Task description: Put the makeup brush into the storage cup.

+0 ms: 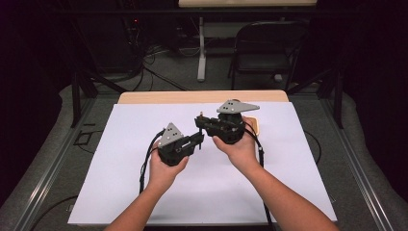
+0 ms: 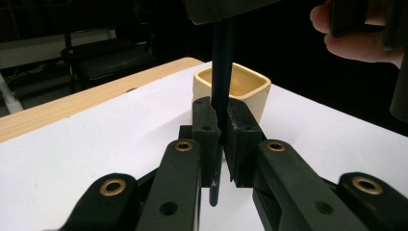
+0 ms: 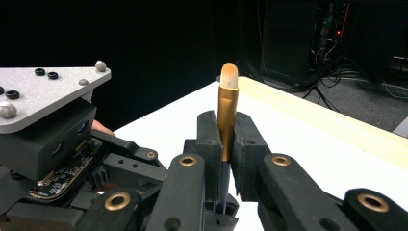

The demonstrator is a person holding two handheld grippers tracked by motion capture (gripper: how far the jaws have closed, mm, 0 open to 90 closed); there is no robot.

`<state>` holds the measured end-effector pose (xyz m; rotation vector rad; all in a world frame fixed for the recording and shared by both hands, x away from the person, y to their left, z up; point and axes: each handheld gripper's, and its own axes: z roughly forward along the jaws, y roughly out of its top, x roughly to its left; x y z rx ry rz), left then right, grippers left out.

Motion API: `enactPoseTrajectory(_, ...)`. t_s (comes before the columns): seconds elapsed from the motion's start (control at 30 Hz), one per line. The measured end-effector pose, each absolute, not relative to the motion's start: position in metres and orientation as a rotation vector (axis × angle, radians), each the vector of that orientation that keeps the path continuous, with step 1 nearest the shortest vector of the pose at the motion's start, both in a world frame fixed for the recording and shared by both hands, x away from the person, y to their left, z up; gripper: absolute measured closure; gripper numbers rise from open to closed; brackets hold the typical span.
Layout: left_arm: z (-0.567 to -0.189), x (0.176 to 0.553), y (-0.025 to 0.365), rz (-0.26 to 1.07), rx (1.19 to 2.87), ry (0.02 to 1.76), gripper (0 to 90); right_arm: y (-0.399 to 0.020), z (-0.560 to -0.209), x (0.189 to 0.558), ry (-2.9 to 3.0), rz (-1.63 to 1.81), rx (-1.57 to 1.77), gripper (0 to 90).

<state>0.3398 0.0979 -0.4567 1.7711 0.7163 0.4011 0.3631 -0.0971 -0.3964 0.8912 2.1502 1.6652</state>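
A thin brush with a dark handle [image 2: 222, 72], a gold ferrule [image 3: 227, 110] and a pale tip stands upright between both grippers over the white sheet [image 1: 125, 183]. My left gripper [image 2: 220, 115] is shut on the dark handle low down. My right gripper [image 3: 225, 125] is shut on the brush just under the gold ferrule, and the tip rises above its jaws. In the high view the left gripper [image 1: 198, 140] and the right gripper [image 1: 199, 120] meet nose to nose near the table's middle. A cream square cup [image 2: 252, 103] stands open just behind the brush, partly hidden by the right hand [image 1: 240, 149].
The white sheet covers most of a wooden table, whose bare far edge [image 1: 202, 96] shows. Beyond it stand a folding chair [image 1: 267, 48] and a desk leg [image 1: 201, 53] amid floor cables. Metal rails run along both sides of the table.
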Motion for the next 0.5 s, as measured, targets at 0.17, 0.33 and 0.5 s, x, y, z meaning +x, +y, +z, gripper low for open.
enactPoseTrajectory(0.17,-0.4564,0.3402,0.0985,0.383,1.768,0.720,83.8,-0.0959,-0.3961,0.3624,2.150,1.657,0.885,83.5)
enactPoseTrajectory(0.33,-0.4563,0.3402,0.0985,0.377,1.763,0.727,83.7,-0.0958,-0.3955,0.3626,2.152,1.654,0.882,83.6)
enactPoseTrajectory(0.5,-0.4562,0.3407,0.0990,0.371,1.761,0.727,83.1,-0.0959,-0.3949,0.3627,2.155,1.649,0.881,83.6)
